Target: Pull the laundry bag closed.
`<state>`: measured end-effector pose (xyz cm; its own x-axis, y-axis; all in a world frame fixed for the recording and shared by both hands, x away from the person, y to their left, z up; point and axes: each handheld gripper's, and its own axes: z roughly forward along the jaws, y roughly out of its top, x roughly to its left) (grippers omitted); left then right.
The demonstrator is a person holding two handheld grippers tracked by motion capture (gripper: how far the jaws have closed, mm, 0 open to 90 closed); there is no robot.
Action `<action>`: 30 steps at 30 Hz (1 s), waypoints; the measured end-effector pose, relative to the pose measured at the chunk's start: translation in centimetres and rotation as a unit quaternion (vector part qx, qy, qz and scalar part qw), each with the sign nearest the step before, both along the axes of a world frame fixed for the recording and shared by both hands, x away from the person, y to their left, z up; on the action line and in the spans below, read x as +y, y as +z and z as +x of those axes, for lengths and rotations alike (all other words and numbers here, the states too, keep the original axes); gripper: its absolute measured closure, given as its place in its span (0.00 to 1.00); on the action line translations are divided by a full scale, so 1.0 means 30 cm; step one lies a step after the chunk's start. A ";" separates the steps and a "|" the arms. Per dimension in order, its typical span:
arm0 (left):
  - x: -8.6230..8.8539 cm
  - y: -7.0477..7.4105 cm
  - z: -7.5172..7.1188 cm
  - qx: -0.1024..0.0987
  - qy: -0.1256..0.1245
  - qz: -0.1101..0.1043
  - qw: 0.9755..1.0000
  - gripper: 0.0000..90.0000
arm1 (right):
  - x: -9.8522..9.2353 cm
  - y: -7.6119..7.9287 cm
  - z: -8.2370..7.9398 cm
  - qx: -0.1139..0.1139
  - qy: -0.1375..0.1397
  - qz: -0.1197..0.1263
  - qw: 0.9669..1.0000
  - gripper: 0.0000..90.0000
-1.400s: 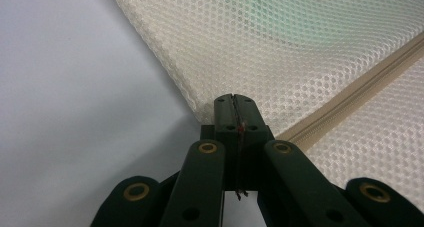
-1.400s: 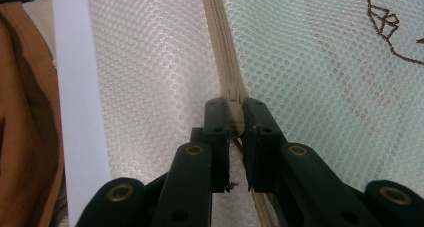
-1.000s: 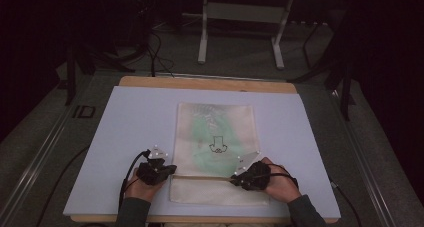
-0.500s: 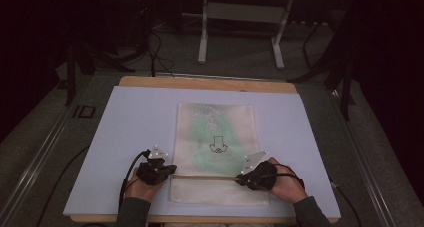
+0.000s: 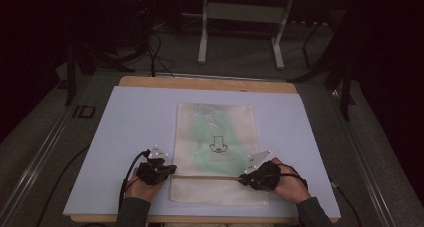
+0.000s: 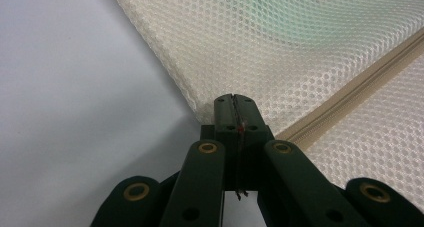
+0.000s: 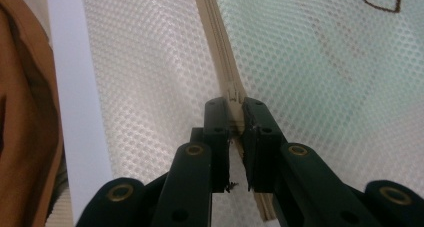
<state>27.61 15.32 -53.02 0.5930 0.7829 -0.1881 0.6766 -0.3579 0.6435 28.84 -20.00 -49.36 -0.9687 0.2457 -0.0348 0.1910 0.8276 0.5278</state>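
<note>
Zipper pull (image 7: 234,94) between right claw (image 7: 234,118).

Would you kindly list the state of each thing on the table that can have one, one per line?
Mesh bag: lying flat on the white board, green contents inside.
Zipper: looks closed along the stretch ahead of the slider.
Zipper slider: at the bag's right end, gripped.
Left gripper: shut on the bag's left edge at the zipper end.
Right gripper: shut on the zipper slider.
</note>
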 end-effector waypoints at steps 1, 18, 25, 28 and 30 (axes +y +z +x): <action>0.000 0.000 0.000 0.000 0.000 0.000 1.000 1.00 | -0.002 0.001 -0.001 -0.001 -0.002 -0.002 1.000 0.92; 0.000 0.000 0.000 0.000 -0.001 -0.001 1.000 1.00 | -0.028 0.005 -0.003 -0.002 -0.007 -0.003 1.000 0.92; 0.000 0.000 0.000 0.001 -0.001 0.000 1.000 1.00 | -0.036 0.005 -0.003 -0.004 -0.010 -0.007 1.000 0.92; 0.001 0.000 0.001 0.001 -0.001 0.000 1.000 1.00 | -0.051 0.001 -0.005 0.000 -0.015 -0.002 1.000 0.92; 0.000 0.000 0.000 0.001 -0.001 0.000 1.000 1.00 | -0.052 -0.003 -0.008 0.001 -0.015 -0.002 1.000 0.92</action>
<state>27.62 15.33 -53.01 0.5936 0.7823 -0.1890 0.6771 -0.3586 0.6426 28.59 -21.55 -49.45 -0.9610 0.2744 -0.0328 0.2172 0.8233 0.5244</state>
